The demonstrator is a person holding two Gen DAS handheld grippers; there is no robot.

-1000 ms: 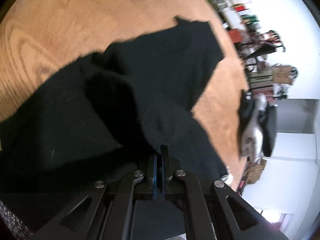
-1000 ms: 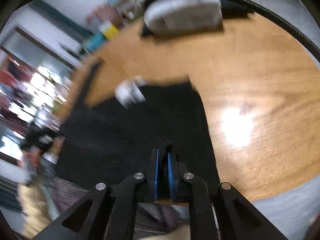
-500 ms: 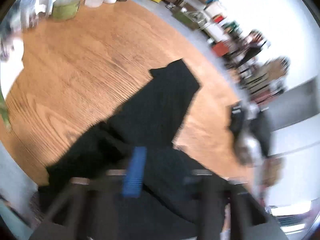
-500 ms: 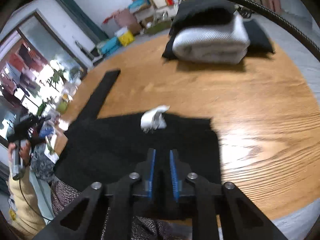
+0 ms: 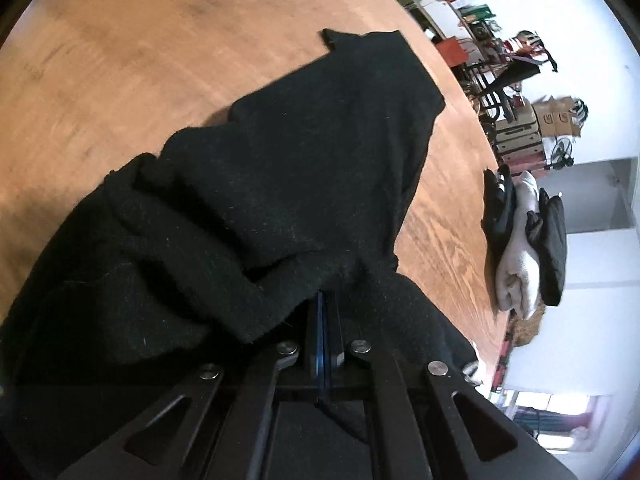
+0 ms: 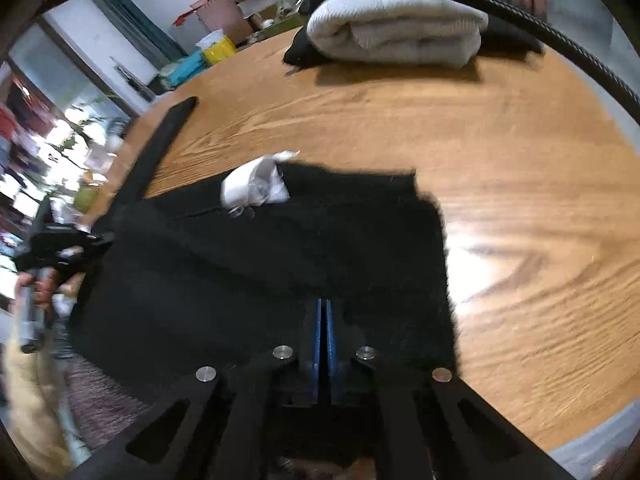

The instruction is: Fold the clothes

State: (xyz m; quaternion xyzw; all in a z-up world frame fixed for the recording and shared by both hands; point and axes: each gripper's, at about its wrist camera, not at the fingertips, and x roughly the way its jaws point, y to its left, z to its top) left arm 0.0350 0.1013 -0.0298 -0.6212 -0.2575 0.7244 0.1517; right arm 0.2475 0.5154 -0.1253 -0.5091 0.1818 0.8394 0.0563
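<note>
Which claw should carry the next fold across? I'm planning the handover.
Probably the left claw: it is shut on a bunched, lifted fold of the black sweater. The right claw pinches a flat edge on the table.

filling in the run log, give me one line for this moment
step: fold in progress | left hand-held gripper: shut on black garment | right hand-held gripper: shut on black garment | folded pile: far table edge

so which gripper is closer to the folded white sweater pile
Right. The right gripper sits at the black garment's near edge, facing the folded white sweater across bare table; the left gripper sees it far off sideways.
</note>
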